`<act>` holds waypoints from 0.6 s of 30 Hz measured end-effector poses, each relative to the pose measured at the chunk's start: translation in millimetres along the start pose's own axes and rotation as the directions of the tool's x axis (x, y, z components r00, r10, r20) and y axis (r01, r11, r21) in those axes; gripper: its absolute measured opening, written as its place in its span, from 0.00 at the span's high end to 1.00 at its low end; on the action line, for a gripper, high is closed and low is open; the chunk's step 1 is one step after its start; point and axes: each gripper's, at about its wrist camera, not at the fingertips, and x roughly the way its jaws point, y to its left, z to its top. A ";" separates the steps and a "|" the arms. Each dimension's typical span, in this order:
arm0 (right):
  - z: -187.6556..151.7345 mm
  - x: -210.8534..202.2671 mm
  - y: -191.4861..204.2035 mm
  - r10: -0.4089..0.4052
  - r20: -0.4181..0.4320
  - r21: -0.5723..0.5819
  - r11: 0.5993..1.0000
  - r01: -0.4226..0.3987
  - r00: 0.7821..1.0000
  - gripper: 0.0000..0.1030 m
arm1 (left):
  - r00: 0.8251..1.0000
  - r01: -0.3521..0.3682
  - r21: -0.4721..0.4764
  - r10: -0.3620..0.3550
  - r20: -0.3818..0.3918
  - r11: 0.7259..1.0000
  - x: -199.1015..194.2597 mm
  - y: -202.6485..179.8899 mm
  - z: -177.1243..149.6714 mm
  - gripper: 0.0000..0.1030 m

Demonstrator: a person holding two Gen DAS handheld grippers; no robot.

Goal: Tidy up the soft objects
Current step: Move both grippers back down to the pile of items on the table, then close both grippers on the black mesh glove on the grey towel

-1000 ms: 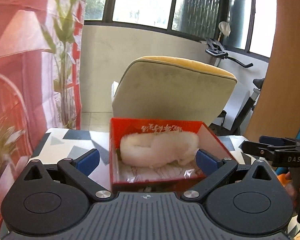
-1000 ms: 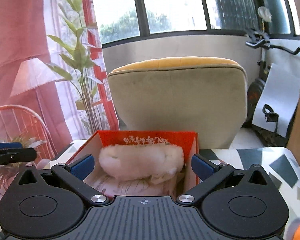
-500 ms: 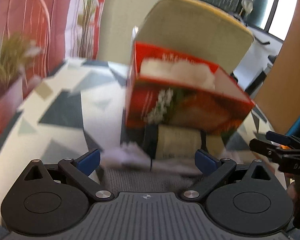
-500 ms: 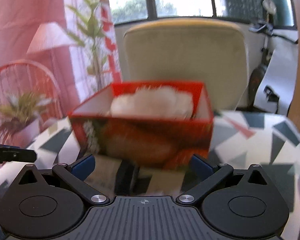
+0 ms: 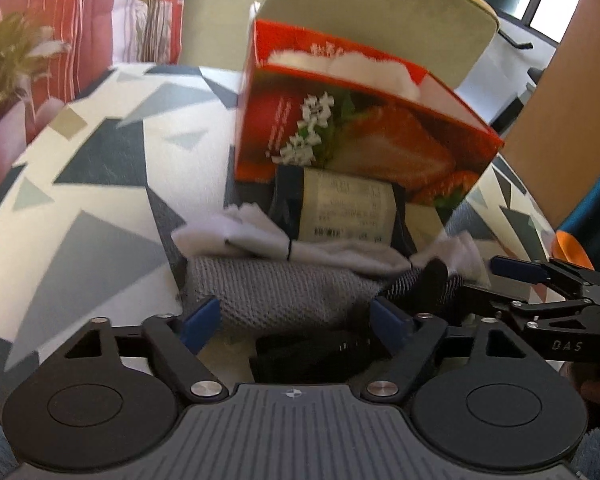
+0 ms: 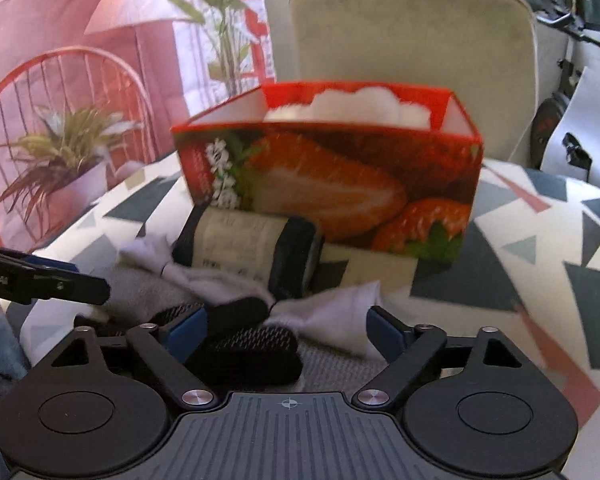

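While both sets of jaws stood wide and empty, the grey knit cloth [image 5: 284, 300] lay crosswise just ahead of the left gripper [image 5: 296, 320], nearer than the right gripper [image 6: 288, 328].

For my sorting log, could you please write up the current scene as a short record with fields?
container: red strawberry box, open-topped, on the patterned table
in box: white fluffy item
in front of box: dark roll with a paper label, white socks, grey knit cloth, black mesh items
left gripper: open, holding nothing, above the grey cloth
right gripper: open, holding nothing, above the black mesh items and a white sock
behind table: beige chair
image quality: some motion blur
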 end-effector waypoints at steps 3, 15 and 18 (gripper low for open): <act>-3.2 0.9 1.3 0.040 -0.020 0.001 0.999 -0.040 0.999 0.31 | 1.000 0.016 -0.010 -0.016 -0.017 1.000 1.0 2.0 -2.7 0.26; -16.8 8.3 8.8 0.043 -0.025 -0.041 0.998 -0.044 0.999 0.33 | 0.997 0.069 0.009 -0.068 -0.046 0.998 1.7 0.1 -20.7 0.24; -17.0 7.4 13.2 0.047 -0.018 -0.068 0.997 -0.048 0.999 0.34 | 0.996 0.071 0.012 -0.070 -0.052 0.997 2.1 0.5 -20.9 0.25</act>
